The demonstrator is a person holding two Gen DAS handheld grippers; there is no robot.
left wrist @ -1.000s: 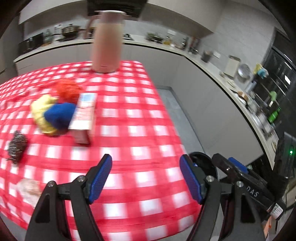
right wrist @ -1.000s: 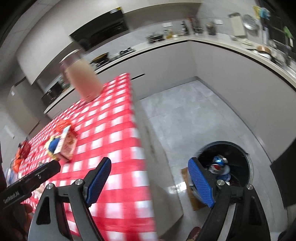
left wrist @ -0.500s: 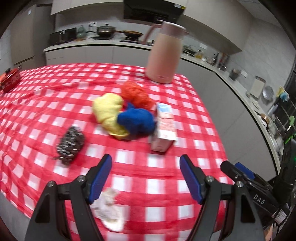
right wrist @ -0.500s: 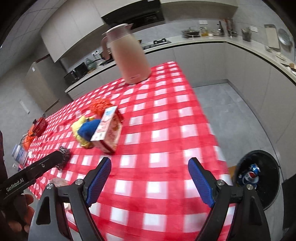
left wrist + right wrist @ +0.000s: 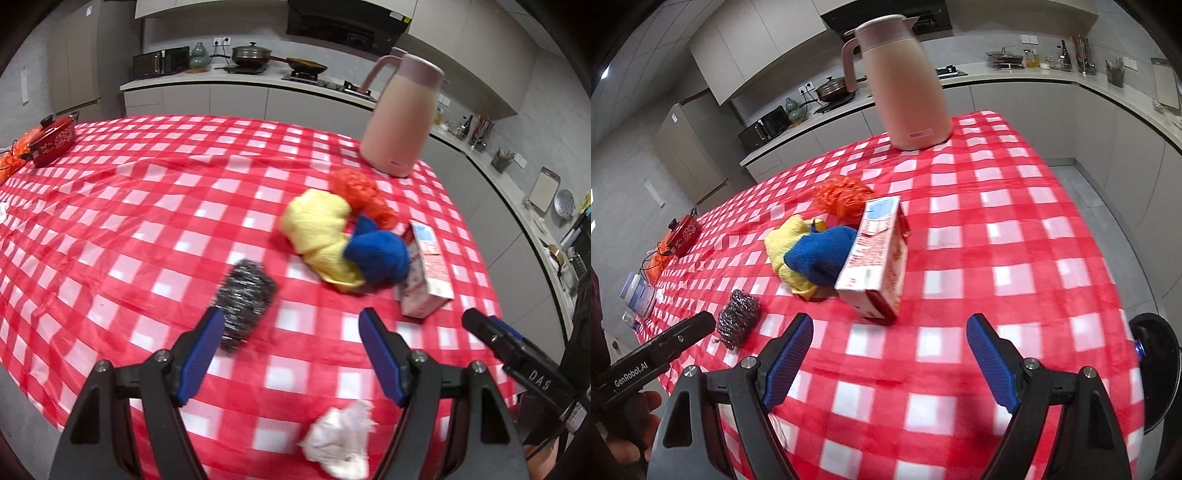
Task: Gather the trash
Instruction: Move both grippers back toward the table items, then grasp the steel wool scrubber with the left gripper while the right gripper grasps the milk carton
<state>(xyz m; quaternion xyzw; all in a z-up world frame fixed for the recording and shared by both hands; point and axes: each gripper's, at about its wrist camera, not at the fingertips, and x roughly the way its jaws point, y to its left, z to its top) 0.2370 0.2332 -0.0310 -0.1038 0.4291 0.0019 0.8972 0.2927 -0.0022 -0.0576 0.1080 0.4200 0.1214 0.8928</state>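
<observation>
On the red checked table (image 5: 147, 229) lie a crumpled white tissue (image 5: 340, 443), a steel wool scrubber (image 5: 243, 299) (image 5: 737, 314), a pink carton (image 5: 424, 273) (image 5: 877, 258), and yellow (image 5: 317, 229), blue (image 5: 376, 254) and orange (image 5: 362, 195) cloths. My left gripper (image 5: 291, 358) is open and empty above the near table edge, with the tissue just below between its fingers. My right gripper (image 5: 890, 362) is open and empty, in front of the carton. A black bin (image 5: 1160, 365) with a can inside stands on the floor at the right.
A tall pink thermos jug (image 5: 400, 118) (image 5: 905, 81) stands at the table's far corner. A red pot (image 5: 55, 138) sits at the far left edge. A plastic container (image 5: 637, 295) stands at the left edge. Kitchen counters run along the back and right walls.
Both grippers have swung left from the bin and floor toward the table. The tissue, scrubber and cloths have come into the left view; the carton now sits centred ahead of the right gripper.
</observation>
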